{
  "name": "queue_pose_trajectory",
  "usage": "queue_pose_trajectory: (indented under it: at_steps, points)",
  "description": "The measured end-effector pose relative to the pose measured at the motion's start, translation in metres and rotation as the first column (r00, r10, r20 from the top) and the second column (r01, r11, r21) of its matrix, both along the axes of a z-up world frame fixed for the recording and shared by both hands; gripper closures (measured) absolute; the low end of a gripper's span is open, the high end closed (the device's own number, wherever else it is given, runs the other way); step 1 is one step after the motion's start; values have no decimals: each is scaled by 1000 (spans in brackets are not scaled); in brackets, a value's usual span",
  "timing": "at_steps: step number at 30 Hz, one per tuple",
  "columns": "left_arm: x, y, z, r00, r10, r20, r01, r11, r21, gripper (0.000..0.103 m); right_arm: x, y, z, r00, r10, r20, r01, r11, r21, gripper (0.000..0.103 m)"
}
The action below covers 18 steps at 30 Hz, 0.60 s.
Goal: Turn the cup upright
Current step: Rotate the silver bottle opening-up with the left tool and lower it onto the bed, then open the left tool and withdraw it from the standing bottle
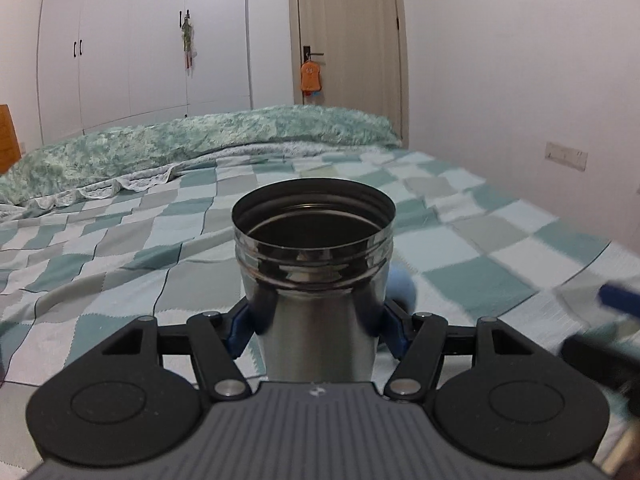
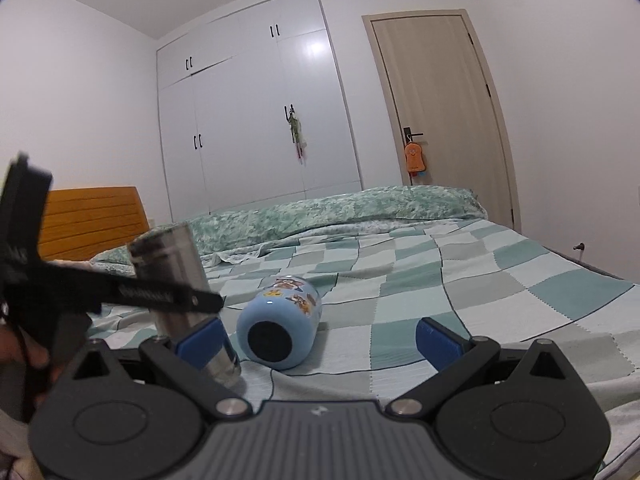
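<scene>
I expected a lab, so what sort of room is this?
A bedroom, most likely. A bed with a checkered quilt and a wooden headboard fills the view, with white wardrobe doors and a closed door behind.

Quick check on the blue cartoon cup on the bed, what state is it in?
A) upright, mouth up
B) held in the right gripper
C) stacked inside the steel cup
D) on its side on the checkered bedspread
D: in the right wrist view the blue cup lies on its side on the bedspread, round end toward the camera, ahead of the open right gripper; the left gripper holds the steel cup mouth up.
</scene>
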<state>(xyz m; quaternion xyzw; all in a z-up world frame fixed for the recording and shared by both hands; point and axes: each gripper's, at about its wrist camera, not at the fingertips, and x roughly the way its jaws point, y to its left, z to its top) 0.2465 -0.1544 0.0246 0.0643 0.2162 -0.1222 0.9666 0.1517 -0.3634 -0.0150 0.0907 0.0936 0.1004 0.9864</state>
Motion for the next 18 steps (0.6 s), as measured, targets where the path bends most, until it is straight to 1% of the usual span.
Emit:
queue_pose_trajectory:
  at_steps: [3, 7, 9, 11, 12, 13, 15, 18]
  points:
    - [-4, 0, -7, 999, -10, 31, 10, 1000, 13, 39, 1, -1, -1, 1000, -1, -4, 1, 1000, 3, 0]
    - [-7, -8, -8, 999, -20, 43, 18, 999, 49, 38, 1, -1, -1, 1000, -1, -3, 1, 1000, 7, 0]
    - [-8, -6, -6, 999, -28, 34, 27, 999, 28, 32, 0, 0, -1, 1000, 0, 0, 0, 1000, 4, 0]
    - [-15, 0, -1, 998, -37, 51, 37, 999, -5, 14, -3, 2, 0, 1000, 1, 12, -2, 1000, 3, 0]
    - [-21, 3, 4, 997, -39, 69, 40, 999, -19, 10, -4, 2, 1, 1000, 3, 20, -3, 1000, 2, 0]
    - [-28, 6, 9, 995, -38, 88, 41, 999, -25, 2, -6, 2, 2, 999, 3, 32, -3, 1000, 0, 0]
    - [-42, 14, 19, 991, -35, 131, 39, 999, -28, 0, -10, 4, 5, 998, 3, 60, -2, 1000, -11, 0]
    - [-65, 29, 35, 985, -9, 170, 13, 1000, -24, 0, -22, 9, 13, 995, 5, 102, -1, 999, -38, 0]
